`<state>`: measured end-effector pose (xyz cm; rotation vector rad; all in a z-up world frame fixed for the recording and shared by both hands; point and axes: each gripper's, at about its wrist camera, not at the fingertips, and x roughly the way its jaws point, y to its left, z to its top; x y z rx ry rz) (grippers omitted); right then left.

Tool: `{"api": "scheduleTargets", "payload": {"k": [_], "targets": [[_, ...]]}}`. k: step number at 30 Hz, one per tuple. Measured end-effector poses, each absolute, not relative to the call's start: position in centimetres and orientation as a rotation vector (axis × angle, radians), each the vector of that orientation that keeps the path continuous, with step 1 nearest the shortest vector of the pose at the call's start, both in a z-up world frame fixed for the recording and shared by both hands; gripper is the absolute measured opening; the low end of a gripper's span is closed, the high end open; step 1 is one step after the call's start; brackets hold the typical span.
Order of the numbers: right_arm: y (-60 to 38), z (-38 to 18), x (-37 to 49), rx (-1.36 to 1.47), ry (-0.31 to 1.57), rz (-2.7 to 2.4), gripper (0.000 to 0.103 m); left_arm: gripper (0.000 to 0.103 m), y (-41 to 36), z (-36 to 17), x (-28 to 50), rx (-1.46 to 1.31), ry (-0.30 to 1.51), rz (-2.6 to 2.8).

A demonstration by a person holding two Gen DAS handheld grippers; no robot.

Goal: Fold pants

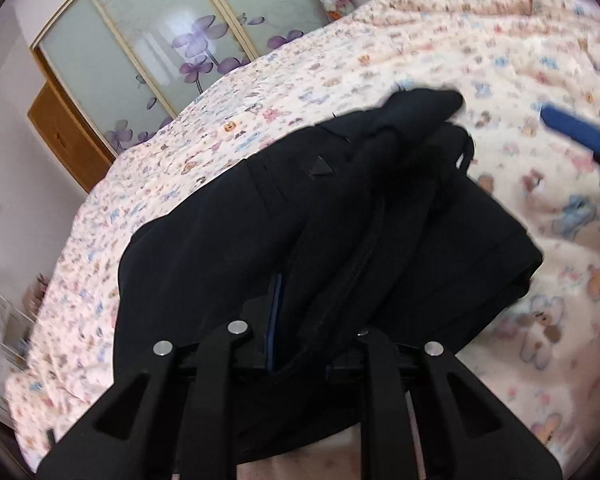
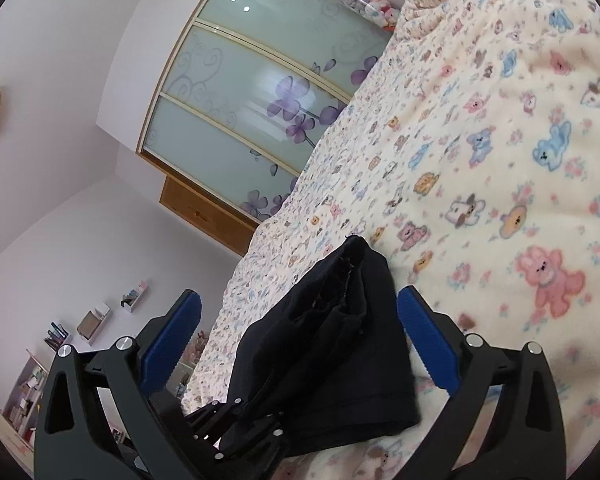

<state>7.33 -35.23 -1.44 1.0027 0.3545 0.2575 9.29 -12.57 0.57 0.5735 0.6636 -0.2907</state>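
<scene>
The black pants (image 1: 324, 216) lie folded in a thick bundle on the bed. In the left wrist view my left gripper (image 1: 298, 344) is shut on the near edge of the pants, its fingers buried in the cloth. In the right wrist view the pants (image 2: 332, 348) show between the spread blue pads (image 2: 428, 340) of my right gripper (image 2: 300, 340), which is open and holds nothing. The left gripper (image 2: 236, 432) shows there too, at the pants' lower edge. A blue pad of the right gripper (image 1: 576, 128) shows at the right of the left wrist view.
The bed has a cream blanket printed with small animals (image 1: 420, 60) (image 2: 500, 160). A wardrobe with frosted sliding doors and purple flowers (image 1: 148, 52) (image 2: 260, 92) stands beyond it. Shelves with books (image 2: 32, 392) stand by the wall. Plush toys (image 2: 364, 0) are at the bed's head.
</scene>
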Motion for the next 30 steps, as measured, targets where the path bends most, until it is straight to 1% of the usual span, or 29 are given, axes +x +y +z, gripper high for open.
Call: {"api": "scheduleTargets", "payload": {"k": [2,5,9,10,12,14,15,16,17,18,19,21,23,24,25,26,30], "targets": [[-35.3,-2.0,7.5,1.050,0.373,0.301,0.100,0.015,-12.2,1.2,8.4,0.574,0.615,-0.295],[-34.9,-3.3,8.9,1.132,0.443,0.422,0.100,0.014,-11.5,1.3,7.9,0.530,0.613,-0.315],[-34.1,-4.6,10.0,1.164,0.544,0.445,0.100,0.016,-11.8,-0.5,7.3,0.552,0.623,-0.312],[-34.1,-4.7,10.1,1.167,0.552,0.444,0.100,0.018,-12.0,-1.0,7.1,0.559,0.620,-0.306],[-34.2,-4.7,10.1,1.163,0.551,0.445,0.100,0.026,-12.1,-1.3,6.8,0.550,0.604,-0.295],[-33.9,-4.6,10.3,1.135,0.558,0.440,0.100,0.047,-11.6,-1.0,6.3,0.489,0.605,-0.327],[-33.8,-4.6,10.3,1.128,0.562,0.444,0.099,0.049,-11.1,-0.6,5.8,0.438,0.601,-0.357],[-33.6,-4.6,10.4,1.119,0.568,0.451,0.098,0.059,-10.8,-0.3,5.5,0.408,0.602,-0.375],[-33.2,-4.5,10.6,1.106,0.576,0.455,0.098,0.087,-10.3,0.0,5.0,0.370,0.597,-0.390],[-32.8,-4.5,10.8,1.085,0.590,0.452,0.097,0.095,-9.3,0.6,4.2,0.315,0.568,-0.401],[-32.6,-4.5,10.9,1.069,0.595,0.445,0.096,0.098,-8.5,1.0,3.6,0.274,0.541,-0.406],[-32.2,-4.5,11.0,1.034,0.608,0.434,0.094,0.100,-6.4,1.9,2.8,0.175,0.504,-0.399],[-31.8,-4.5,11.2,0.993,0.611,0.417,0.088,0.101,-4.3,2.5,2.7,0.101,0.459,-0.320],[-31.5,-4.4,11.2,0.961,0.613,0.402,0.084,0.101,-3.2,2.7,2.7,0.071,0.430,-0.268],[-31.2,-4.2,11.1,0.925,0.607,0.384,0.077,0.101,-1.9,2.9,2.9,0.048,0.398,-0.181],[-30.9,-3.9,11.2,0.891,0.599,0.374,0.074,0.101,-1.2,3.0,3.1,0.038,0.381,-0.121],[-29.6,-3.8,11.7,0.763,0.603,0.313,0.072,0.101,0.0,2.8,3.7,0.071,0.332,0.066]]}}
